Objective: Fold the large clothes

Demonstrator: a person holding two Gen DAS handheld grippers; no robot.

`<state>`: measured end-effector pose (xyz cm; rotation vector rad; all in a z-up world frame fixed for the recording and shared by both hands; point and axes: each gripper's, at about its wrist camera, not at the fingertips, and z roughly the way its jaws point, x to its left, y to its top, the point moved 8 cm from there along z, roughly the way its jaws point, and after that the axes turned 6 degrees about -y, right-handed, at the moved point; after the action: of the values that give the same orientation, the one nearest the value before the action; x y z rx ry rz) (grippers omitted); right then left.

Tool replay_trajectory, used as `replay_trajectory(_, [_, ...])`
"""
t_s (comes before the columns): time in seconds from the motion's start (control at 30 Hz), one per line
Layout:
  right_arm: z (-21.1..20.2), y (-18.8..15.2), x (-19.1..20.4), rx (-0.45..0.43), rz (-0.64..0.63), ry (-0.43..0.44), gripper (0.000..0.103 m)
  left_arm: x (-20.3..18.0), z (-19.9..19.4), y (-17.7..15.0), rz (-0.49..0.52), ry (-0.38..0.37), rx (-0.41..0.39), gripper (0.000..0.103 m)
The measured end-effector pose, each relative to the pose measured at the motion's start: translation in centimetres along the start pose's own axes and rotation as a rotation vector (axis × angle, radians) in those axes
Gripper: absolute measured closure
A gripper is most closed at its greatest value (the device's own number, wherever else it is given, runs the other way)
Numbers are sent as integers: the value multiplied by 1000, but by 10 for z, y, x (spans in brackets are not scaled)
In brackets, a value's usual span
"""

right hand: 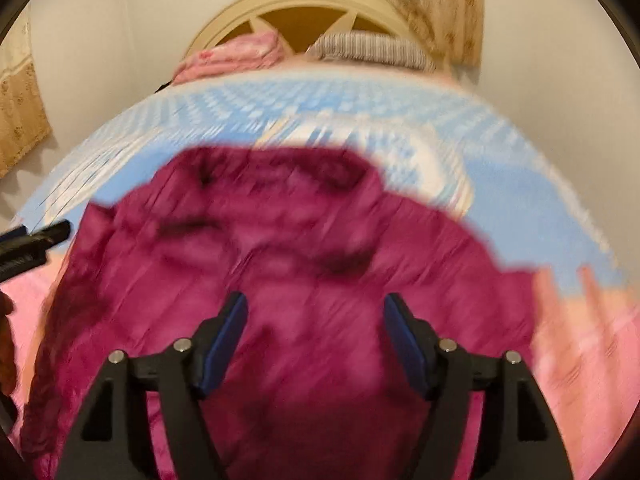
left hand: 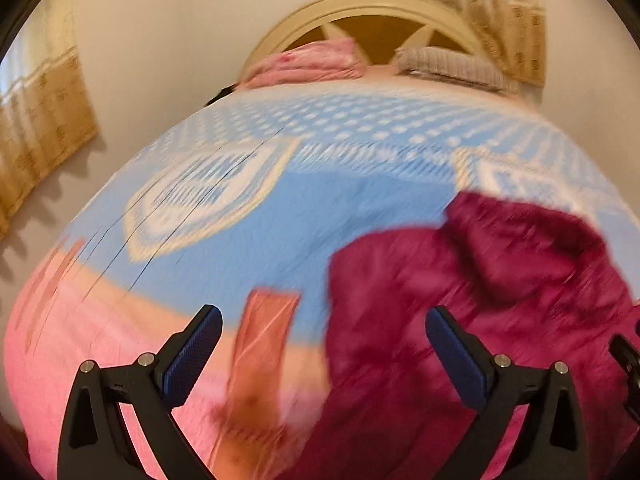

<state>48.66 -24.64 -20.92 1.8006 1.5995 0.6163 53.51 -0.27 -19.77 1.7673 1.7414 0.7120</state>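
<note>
Both views are smeared by motion blur, so fine detail is hard to make out and no writing or label can be read anywhere. A dark magenta garment (right hand: 280, 264) lies rumpled on the bed (left hand: 248, 248), filling the centre and lower part of the right wrist view and the lower right of the left wrist view; its lower edge is cut off by the frame in both. The bed cover is blue with white dots and white shapes toward the top of the frame and pink toward the bottom. The right tool (right hand: 316, 332) hangs over the garment with its jaws standing wide and no cloth pinched between the blue pads (right hand: 224, 344). The left tool (left hand: 324, 356) is also spread wide and holds nothing; its left finger sits over the pink cover and its right finger over the garment's edge. Between them a blurred orange-pink patch (left hand: 264, 344) shows, and I cannot tell what it is. At the upper middle, a pink folded blanket (left hand: 308, 64) and a striped pillow (left hand: 452, 66) rest against a cream arched headboard (left hand: 360, 4). Patterned curtains (left hand: 44, 120) hang at the left edge and upper right. A black part of the left tool pokes in at the left edge of the right wrist view.
</note>
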Motion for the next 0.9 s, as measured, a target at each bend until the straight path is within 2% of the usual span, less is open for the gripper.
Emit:
replay_trajectory(0.17, [34, 42, -28, 16, 5, -46, 30, -43, 42, 36, 90, -18, 30, 1])
replay_trajectory(0.23, [47, 55, -29, 19, -24, -32, 30, -60, 64, 42, 104, -56, 68, 1])
replay_trajectory(0.33, [70, 71, -30, 41, -77, -37, 30, -72, 90, 54, 127, -39, 87, 1])
replay_trajectory(0.47, [98, 81, -26, 85, -107, 2, 31, -81, 113, 60, 146, -47, 115, 3])
replay_trajectory(0.5, [103, 82, -25, 89, -125, 3, 38, -84, 115, 60, 149, -54, 113, 9])
replay_trajectory(0.53, [104, 81, -23, 94, -144, 5, 43, -87, 116, 60, 159, -70, 113, 36])
replay_trajectory(0.57, [108, 79, -20, 110, -170, 11, 61, -90, 119, 59, 169, -86, 129, 66])
replay_trajectory(0.6, [111, 76, -18, 128, -196, 15, 83, -94, 121, 55, 172, -122, 156, 78])
replay_trajectory(0.63, [113, 74, -16, 133, -222, 7, 88, -95, 120, 52, 164, -152, 170, 92])
replay_trajectory(0.9, [73, 63, -27, 2, -283, -10, 95, -83, 80, 38, 226, -125, 45, 96])
